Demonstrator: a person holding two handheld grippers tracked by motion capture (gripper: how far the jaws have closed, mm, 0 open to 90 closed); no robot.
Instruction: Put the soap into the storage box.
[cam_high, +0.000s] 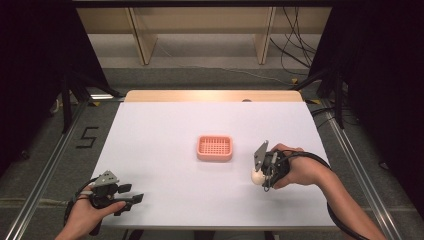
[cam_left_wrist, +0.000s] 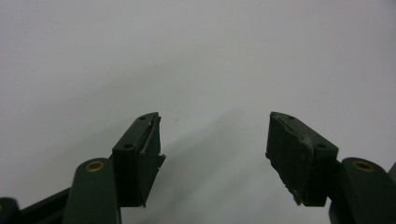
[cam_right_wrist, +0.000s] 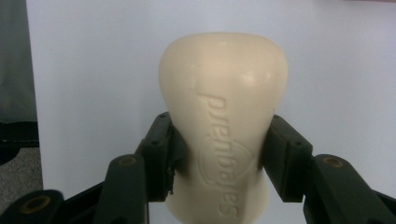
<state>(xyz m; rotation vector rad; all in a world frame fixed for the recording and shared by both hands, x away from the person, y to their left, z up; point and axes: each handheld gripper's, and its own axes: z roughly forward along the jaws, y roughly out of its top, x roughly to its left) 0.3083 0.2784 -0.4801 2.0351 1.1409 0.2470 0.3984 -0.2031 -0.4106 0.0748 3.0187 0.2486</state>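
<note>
White covering is lying across the table (cam_high: 165, 130), with a strip of pale wood showing along its far edge and grey floor all around. At the near left corner, a hand is holding the left gripper (cam_high: 131, 200) low over the bare white surface; in the left gripper view its two black jaws are standing wide apart with nothing between them, and their worn pads (cam_left_wrist: 150, 149) are casting a soft shadow on the sheet below.

Near the middle of the table, a pink soap dish (cam_high: 215, 148) is sitting flat, its ribbed, slotted floor facing up. From the high view it appears to be holding nothing, though the picture is too coarse there to be sure.

To the right of the dish and a little nearer the person, the right gripper (cam_high: 260, 176) is pointing down toward the table. Its jaws are clamping a cream bar of soap (cam_right_wrist: 223, 121) by its long sides, and raised lettering is running along the bar's face. The bar is sticking out past the jaw tips, apart from the dish.
</note>
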